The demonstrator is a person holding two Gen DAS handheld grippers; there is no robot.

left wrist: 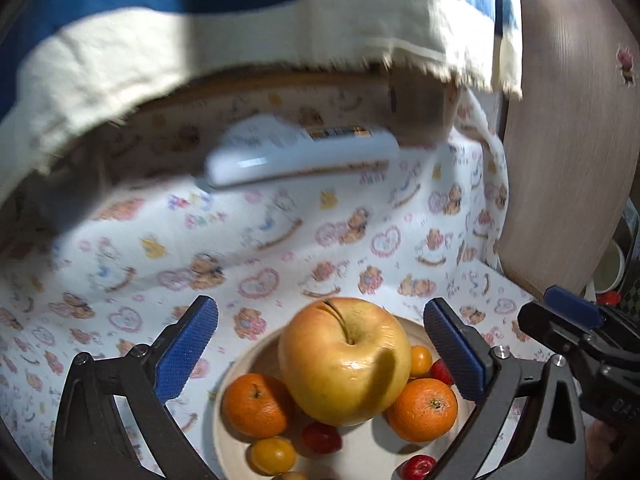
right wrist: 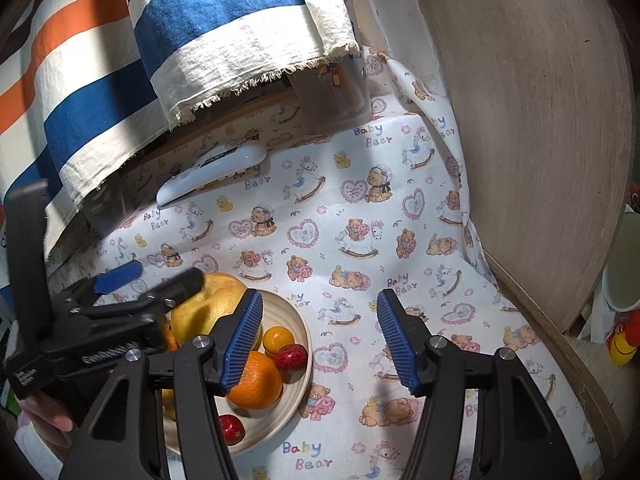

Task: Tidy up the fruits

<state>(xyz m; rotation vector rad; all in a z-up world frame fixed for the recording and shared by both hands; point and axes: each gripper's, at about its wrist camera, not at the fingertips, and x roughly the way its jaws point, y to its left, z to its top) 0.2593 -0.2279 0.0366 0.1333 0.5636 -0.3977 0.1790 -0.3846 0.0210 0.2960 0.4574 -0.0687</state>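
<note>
Left tool (left wrist: 320, 354) gapes wide around the apple (left wrist: 344, 360), pads clear

From my left claw (left wrist: 320, 354) I look down on a plate (left wrist: 236, 360) on the cloth-covered counter (left wrist: 120, 272) — an apple (left wrist: 344, 360) sits at its middle, one orange (left wrist: 256, 404) to its left, another orange (left wrist: 422, 408) to its right, smaller fruits in front. Behind the plate lies a remote control (left wrist: 300, 156), under a hanging cloth (left wrist: 200, 52). My right claw (right wrist: 320, 344) hangs right of the plate, over bare counter.
</note>
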